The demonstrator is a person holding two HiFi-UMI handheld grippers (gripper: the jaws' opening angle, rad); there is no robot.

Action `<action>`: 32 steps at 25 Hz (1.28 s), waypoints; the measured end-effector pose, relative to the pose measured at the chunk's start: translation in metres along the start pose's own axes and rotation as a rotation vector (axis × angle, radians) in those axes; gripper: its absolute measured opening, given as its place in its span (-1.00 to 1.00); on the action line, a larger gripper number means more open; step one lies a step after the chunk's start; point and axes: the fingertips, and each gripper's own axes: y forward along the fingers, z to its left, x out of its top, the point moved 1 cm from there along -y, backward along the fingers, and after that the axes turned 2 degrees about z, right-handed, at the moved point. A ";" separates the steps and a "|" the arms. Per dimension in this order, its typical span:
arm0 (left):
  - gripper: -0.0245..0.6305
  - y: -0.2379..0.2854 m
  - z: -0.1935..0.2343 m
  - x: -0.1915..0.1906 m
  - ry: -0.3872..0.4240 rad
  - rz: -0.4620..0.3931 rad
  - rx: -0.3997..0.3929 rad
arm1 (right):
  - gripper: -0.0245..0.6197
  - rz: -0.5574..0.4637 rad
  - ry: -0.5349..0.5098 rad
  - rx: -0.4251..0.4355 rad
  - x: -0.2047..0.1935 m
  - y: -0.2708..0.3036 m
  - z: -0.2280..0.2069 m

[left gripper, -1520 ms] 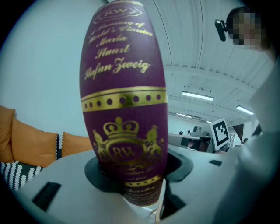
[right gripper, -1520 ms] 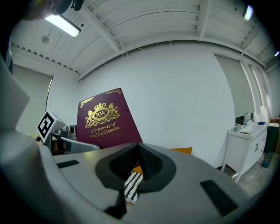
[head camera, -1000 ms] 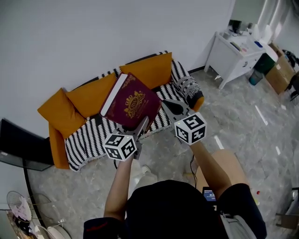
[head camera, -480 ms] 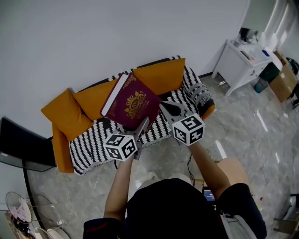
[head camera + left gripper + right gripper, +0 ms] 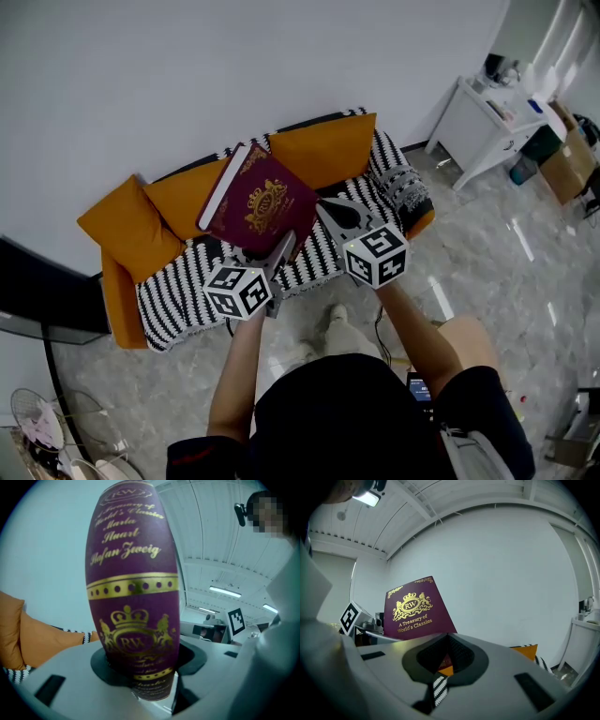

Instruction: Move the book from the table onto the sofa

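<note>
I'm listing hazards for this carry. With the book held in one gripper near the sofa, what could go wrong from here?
1. The left gripper clamps the book only at its lower edge, so the tilted book could pivot or slip out.
2. The right gripper is shut and empty beside it, so nothing backs up that hold.
3. Dropped from here, the book might hit the orange cushions and slide off the sofa.

Book (image 5: 415, 611) cover: "RW", "A Treasury of World's Classics".
</note>
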 end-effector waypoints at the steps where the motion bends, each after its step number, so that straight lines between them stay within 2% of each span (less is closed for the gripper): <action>1: -0.21 0.003 0.002 0.000 -0.001 0.003 0.002 | -0.87 0.001 0.003 0.003 0.000 0.003 -0.003; 8: -0.21 0.038 0.024 -0.001 -0.030 0.032 0.022 | -0.87 0.047 0.042 0.020 -0.013 0.031 -0.035; 14: -0.21 0.070 0.057 -0.020 -0.107 0.056 0.054 | -0.87 0.109 0.072 0.041 -0.040 0.057 -0.060; 22: -0.21 0.106 0.092 -0.053 -0.161 0.108 0.083 | -0.87 0.214 0.108 0.059 -0.084 0.082 -0.089; 27: -0.21 0.142 0.115 -0.080 -0.187 0.143 0.102 | -0.87 0.257 0.139 0.065 -0.115 0.104 -0.123; 32: -0.21 0.168 0.144 -0.108 -0.244 0.162 0.123 | -0.87 0.313 0.159 0.077 -0.152 0.132 -0.143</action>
